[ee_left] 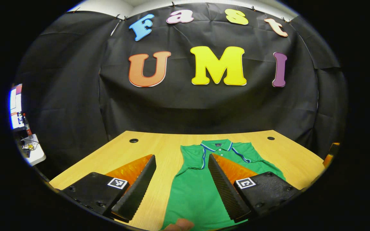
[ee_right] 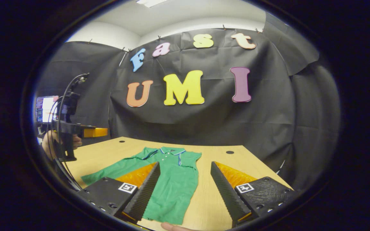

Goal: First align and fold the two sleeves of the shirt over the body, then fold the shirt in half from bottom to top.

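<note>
Shirt [ee_left: 198,189] — green polo, lies flat on the table [ee_left: 159,150], collar at the far end toward the booth wall, hem at the near edge. Long axis runs near-to-far, roughly in line with both cameras' forward look.

In the right gripper view the shirt [ee_right: 175,183] has one sleeve spread out flat to the left, reaching toward the table's left side. The other side shows a straight edge with no sleeve sticking out; probably already folded in, though I cannot be sure. In the left gripper view that straight edge is on the left and the spread sleeve runs off to the right, partly behind a finger.

Left gripper [ee_left: 181,166]: fingers wide apart, nothing between them, held above the table and off the cloth. Shirt body sits ahead, between the fingers and under the right one.

Right gripper [ee_right: 185,175]: also wide open, empty, raised. Shirt lies ahead and under its left finger; bare wood under the right one.

In the right gripper view the left gripper [ee_right: 85,132] appears farther off at left, a hand [ee_right: 51,142] holding it, above the table's left edge — nearer the spread sleeve. My judgement: that sleeve is the next fold, and the left gripper is better placed to take it.

A fingertip shows at each view's bottom edge.
</note>
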